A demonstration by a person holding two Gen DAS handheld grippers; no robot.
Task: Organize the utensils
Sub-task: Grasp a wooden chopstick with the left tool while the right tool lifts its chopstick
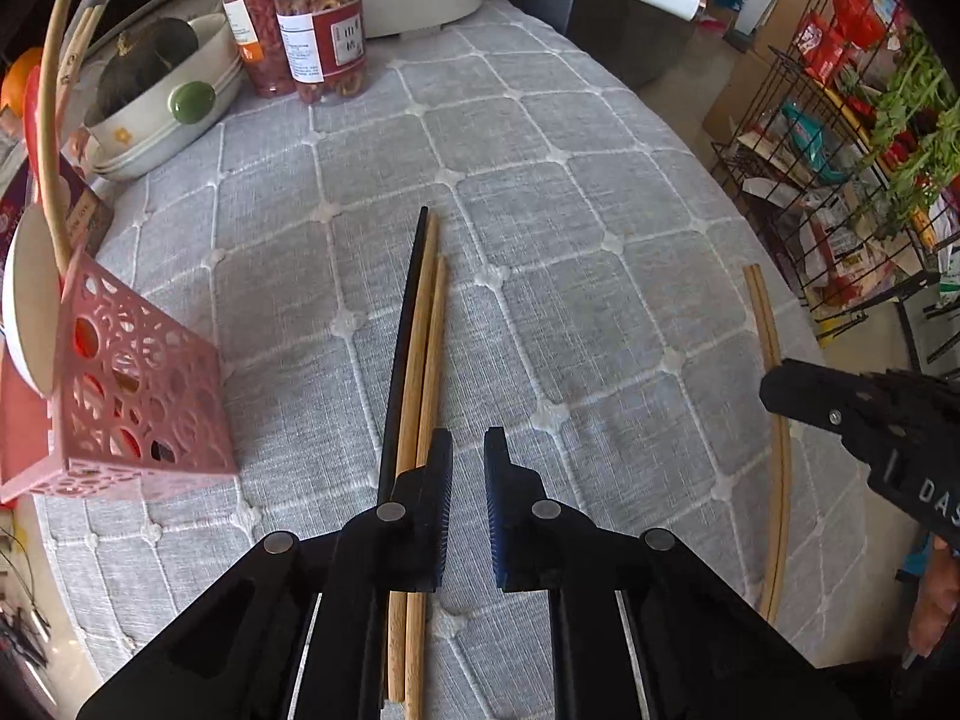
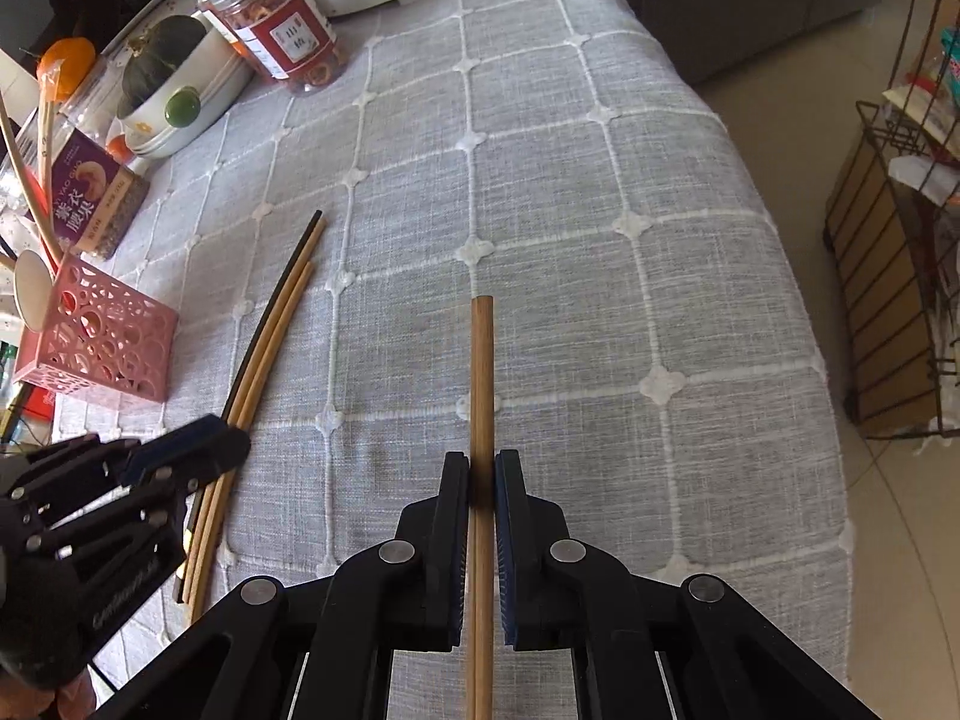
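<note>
Right wrist view, pair of light wooden chopsticks (image 2: pixel 482 396) lay on grey quilted tablecloth (image 2: pixel 600 240), pinched by right gripper (image 2: pixel 481 480), three more chopsticks (image 1: pixel 420 324) beside left gripper (image 1: pixel 468 450), jaws spread, pink perforated holder (image 1: pixel 138 384) further left.

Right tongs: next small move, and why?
Probably lift. The right tongs look closed on the bamboo chopsticks, which run straight out between the fingers, low over the tablecloth. The pink utensil basket stands far left, so they need clearance before swinging over. The left tongs are open and empty.
</note>
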